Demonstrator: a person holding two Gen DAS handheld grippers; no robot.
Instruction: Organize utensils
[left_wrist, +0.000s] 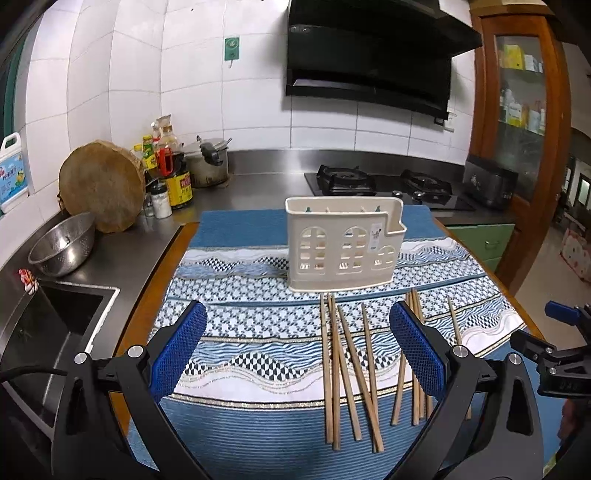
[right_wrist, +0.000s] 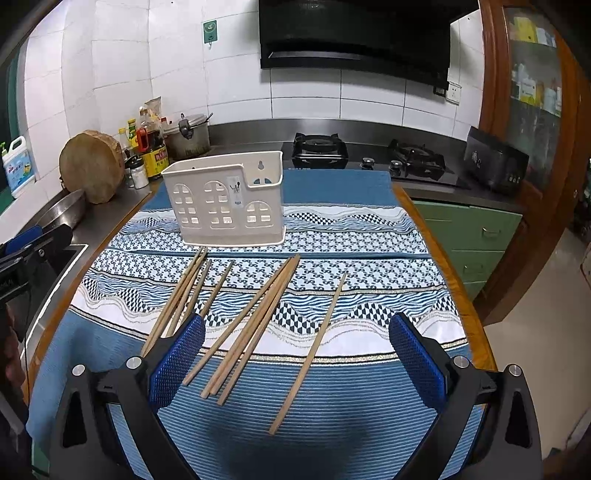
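Left gripper level above blue patterned woven cloth, jaws spread wide, gripping nothing, right gripper likewise, bare wooden chopsticks scattered between and ahead of its jaws, cream plastic windowed utensil holder beyond.

A: The right gripper's left pad covers the near ends of several chopsticks.

B: The holder's label is too small to read.

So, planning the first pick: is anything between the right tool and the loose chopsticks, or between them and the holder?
Nothing visible. The right tool is open above the chopsticks, and only bare patterned cloth separates them from the white holder.
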